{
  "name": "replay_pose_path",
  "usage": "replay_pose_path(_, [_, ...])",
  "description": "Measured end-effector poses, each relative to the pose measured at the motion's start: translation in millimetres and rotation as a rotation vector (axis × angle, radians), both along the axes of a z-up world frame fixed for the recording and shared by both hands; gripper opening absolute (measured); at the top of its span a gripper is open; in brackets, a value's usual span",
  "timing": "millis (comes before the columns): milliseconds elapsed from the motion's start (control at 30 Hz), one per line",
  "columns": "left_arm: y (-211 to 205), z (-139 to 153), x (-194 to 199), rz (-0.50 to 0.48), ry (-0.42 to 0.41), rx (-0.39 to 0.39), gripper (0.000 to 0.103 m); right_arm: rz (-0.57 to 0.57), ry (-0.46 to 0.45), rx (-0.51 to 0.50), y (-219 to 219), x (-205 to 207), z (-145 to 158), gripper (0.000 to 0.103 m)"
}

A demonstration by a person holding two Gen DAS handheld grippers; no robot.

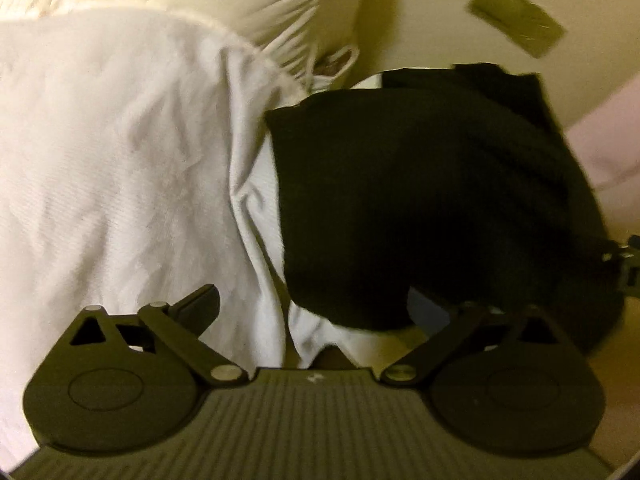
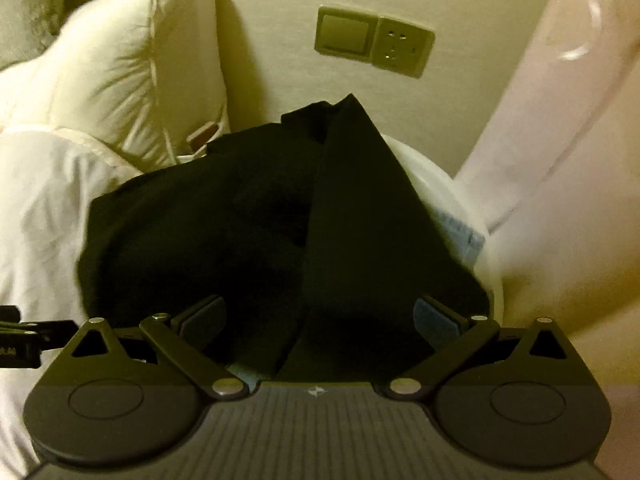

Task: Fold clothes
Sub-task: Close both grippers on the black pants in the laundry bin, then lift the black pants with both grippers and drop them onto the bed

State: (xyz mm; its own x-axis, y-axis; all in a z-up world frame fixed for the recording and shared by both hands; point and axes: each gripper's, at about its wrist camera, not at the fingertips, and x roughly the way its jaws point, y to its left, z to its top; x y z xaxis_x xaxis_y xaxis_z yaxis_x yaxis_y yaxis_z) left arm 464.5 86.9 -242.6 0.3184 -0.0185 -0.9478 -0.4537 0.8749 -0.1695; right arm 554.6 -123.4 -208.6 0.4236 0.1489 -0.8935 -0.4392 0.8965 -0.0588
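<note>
Approaching black garment (image 2: 248,232) heaped on white bed (image 1: 100,160) | left gripper (image 1: 312,312) and right gripper (image 2: 320,316) both spread wide, empty | judged best: pinch opposite hem corners, lift evenly.

Readable words: none in the left wrist view.
Gripper body mark: small white emblem (image 1: 315,377) on the ribbed plate behind the left gripper (image 1: 320,308); shape only, no letters.
Same mark, right view: small white emblem (image 2: 316,391) on the plate behind the right gripper (image 2: 320,316).
Lettering fragment: white characters on a black device (image 2: 16,350) left of the right gripper, too blurred to read.
</note>
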Motion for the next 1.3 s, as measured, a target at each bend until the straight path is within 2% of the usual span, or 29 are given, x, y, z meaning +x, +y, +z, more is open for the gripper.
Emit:
replay_pose_path(167, [17,-39,22,0.074,0.042,-0.080,0.099,0.064,0.002,-0.004,16,42,-35,0.103])
replay_pose_path(233, [18,-50,28,0.076,0.039,-0.107,0.095,0.086,0.012,-0.033,25,51,-51,0.103])
replay_pose_path(267, [17,-51,30,0.071,0.030,-0.117,0.092,0.102,0.014,-0.048,28,55,-60,0.103])
replay_pose_path(367, [11,-52,33,0.050,0.008,-0.143,0.068,0.148,0.007,-0.082,34,56,-76,0.103])
replay_pose_path(400, [9,-49,32,0.043,0.007,-0.140,0.067,0.158,-0.003,-0.082,33,56,-78,0.101])
replay_pose_path(467, [7,-48,32,0.034,-0.005,-0.134,0.065,0.170,-0.014,-0.067,32,56,-79,0.080])
replay_pose_path(533, [8,-50,34,0.050,-0.004,-0.144,0.065,0.167,0.003,-0.035,29,59,-79,0.070])
replay_pose_path(600, [7,-51,36,0.058,-0.004,-0.142,0.063,0.162,0.013,-0.008,27,64,-78,0.069])
replay_pose_path(633, [5,-51,37,0.056,-0.006,-0.135,0.058,0.163,0.015,0.004,27,65,-77,0.059])
replay_pose_path(667, [2,-46,38,0.043,-0.017,-0.127,0.039,0.164,0.016,0.017,26,67,-75,0.039])
replay_pose_path(700, [-1,-40,39,0.029,-0.027,-0.114,0.035,0.165,0.017,0.030,25,68,-73,0.032])
replay_pose_path(767, [-7,-19,37,0.017,-0.075,-0.060,0.034,0.167,0.019,0.055,24,70,-70,0.018])
replay_pose_path(867, [-4,17,23,0.025,-0.172,-0.056,0.032,0.142,0.055,0.173,13,71,-47,0.014])
replay_pose_path(967, [3,57,7,0.027,-0.274,-0.063,0.031,0.176,0.049,0.299,9,63,-13,0.012])
replay_pose_path(1100, [7,104,-13,0.049,-0.402,-0.051,0.030,0.275,0.021,0.450,18,41,40,0.011])
replay_pose_path(1200, [16,145,-47,0.106,-0.521,-0.030,0.030,0.364,0.014,0.565,35,17,79,0.010])
replay_pose_path(1300, [26,183,-95,0.176,-0.607,0.018,0.030,0.465,0.020,0.688,55,-13,114,0.008])
